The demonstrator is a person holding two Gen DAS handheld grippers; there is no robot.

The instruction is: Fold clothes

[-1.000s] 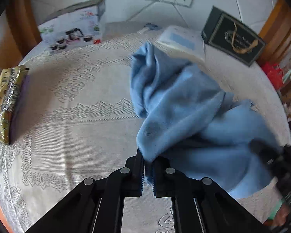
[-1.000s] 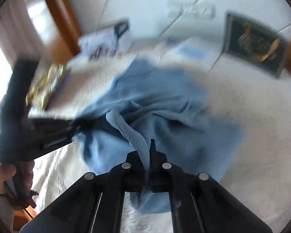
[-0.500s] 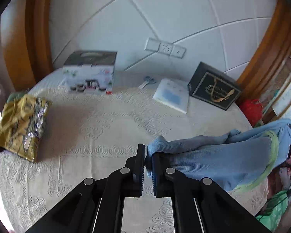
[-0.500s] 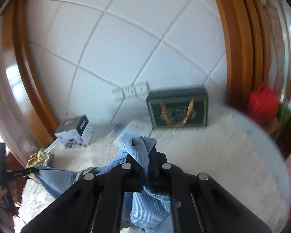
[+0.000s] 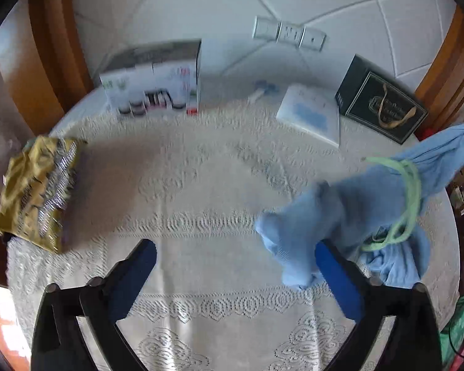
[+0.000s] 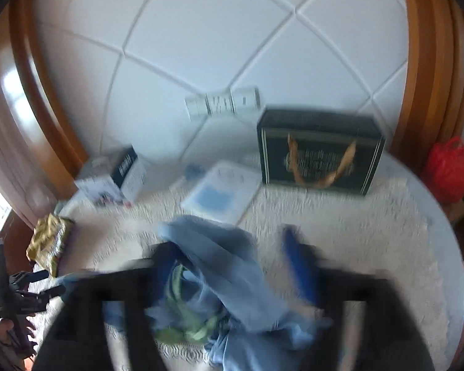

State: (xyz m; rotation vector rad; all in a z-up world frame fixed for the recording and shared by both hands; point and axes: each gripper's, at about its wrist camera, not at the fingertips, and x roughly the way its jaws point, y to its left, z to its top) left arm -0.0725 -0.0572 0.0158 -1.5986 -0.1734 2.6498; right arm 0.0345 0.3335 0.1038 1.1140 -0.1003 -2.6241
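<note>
A light blue garment (image 5: pixel 349 216) with a pale green drawstring (image 5: pixel 410 185) is bunched at the right of the round table, one end stretched up to the right. My left gripper (image 5: pixel 235 266) is open and empty; the cloth lies against its right finger (image 5: pixel 337 278). In the blurred right wrist view the garment (image 6: pixel 219 266) is heaped between the spread fingers of my right gripper (image 6: pixel 229 266), which is open. The left gripper also shows at the far left of that view (image 6: pixel 24 281).
A lace tablecloth (image 5: pixel 185 191) covers the table. A gold packet (image 5: pixel 37 191) lies at the left, a white printed box (image 5: pixel 151 83) at the back, a white flat box (image 5: pixel 309 117) and a dark gift box (image 5: pixel 380 105) at the back right. A red bag (image 6: pixel 448 170) sits beyond the table.
Both grippers have opened and let go of the garment. The cloth, stretched between them half a second ago, has dropped into a heap on the table.
</note>
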